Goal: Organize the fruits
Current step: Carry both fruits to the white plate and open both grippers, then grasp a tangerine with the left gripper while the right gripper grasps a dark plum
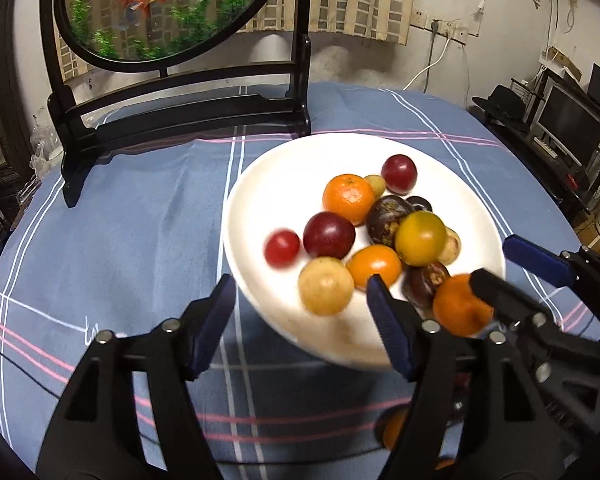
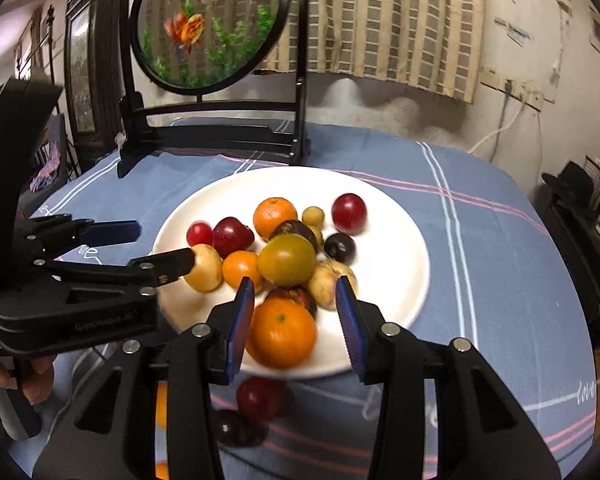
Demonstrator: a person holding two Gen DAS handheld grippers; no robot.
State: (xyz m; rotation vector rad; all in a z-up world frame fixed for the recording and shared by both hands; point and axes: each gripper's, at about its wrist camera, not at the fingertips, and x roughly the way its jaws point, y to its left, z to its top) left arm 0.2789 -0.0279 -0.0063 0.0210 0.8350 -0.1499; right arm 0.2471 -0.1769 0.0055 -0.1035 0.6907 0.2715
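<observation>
A white plate [image 1: 284, 168] on the blue checked tablecloth holds several fruits: oranges, red plums, dark mangosteens, yellow-brown round fruits and a yellow-green tomato [image 1: 420, 238]. It also shows in the right wrist view [image 2: 392, 256]. My left gripper [image 1: 300, 304] is open at the plate's near left rim, next to a pale yellow fruit [image 1: 326, 286]. My right gripper [image 2: 296, 308] is open, its fingers on either side of an orange [image 2: 282, 332] at the plate's near edge; I cannot tell if they touch it. A red plum [image 2: 260, 398] and a dark fruit [image 2: 232, 426] lie on the cloth below it.
A black wooden stand [image 1: 180, 112] with a round goldfish panel [image 1: 160, 4] stands at the table's back left. The right side holds shelves with a monitor [image 1: 572, 124] beyond the table edge. More fruit, orange in colour [image 1: 394, 428], lies on the cloth under the grippers.
</observation>
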